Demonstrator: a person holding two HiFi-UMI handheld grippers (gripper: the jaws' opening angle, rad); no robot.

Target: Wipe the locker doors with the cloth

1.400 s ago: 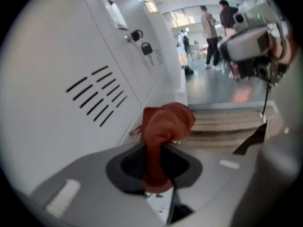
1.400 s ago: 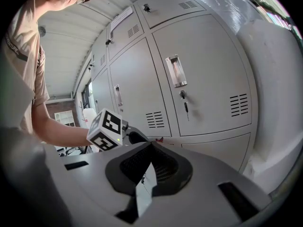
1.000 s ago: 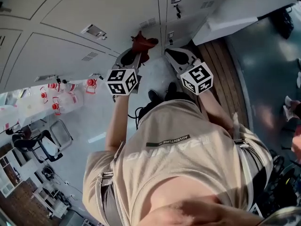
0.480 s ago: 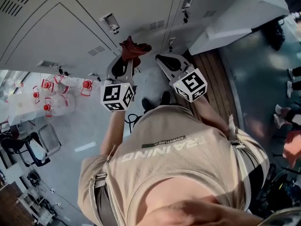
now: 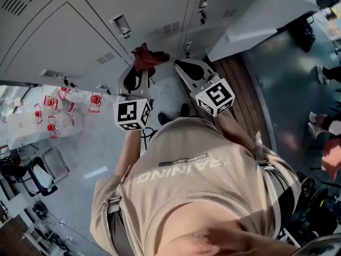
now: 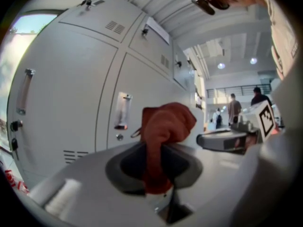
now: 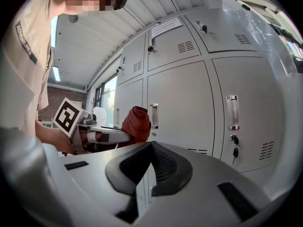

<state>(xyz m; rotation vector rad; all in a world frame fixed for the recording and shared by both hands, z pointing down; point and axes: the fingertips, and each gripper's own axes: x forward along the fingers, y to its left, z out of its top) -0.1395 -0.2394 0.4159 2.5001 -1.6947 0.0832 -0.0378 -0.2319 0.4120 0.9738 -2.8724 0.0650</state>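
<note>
left tongs (image 6: 154,148) pinching crumpled red cloth (image 6: 166,122) centre frame, near grey metal locker doors (image 6: 71,103); right tongs (image 7: 150,145) pressed together.

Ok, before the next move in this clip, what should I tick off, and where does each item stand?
1. Cloth gripped: the left tool is shut on the red cloth. Ok.
2. Wiping surface exposed: the cloth bunches out past the jaw tips. Ok.
3. Cloth in contact with the locker door: the gap is not readable from any view. Cannot tell.
4. Right tool out of the way: shut, empty, beside the left tool and apart from the cloth. Ok.
5. Door ahead closed: it sits flush with its neighbours. Ok.
</note>
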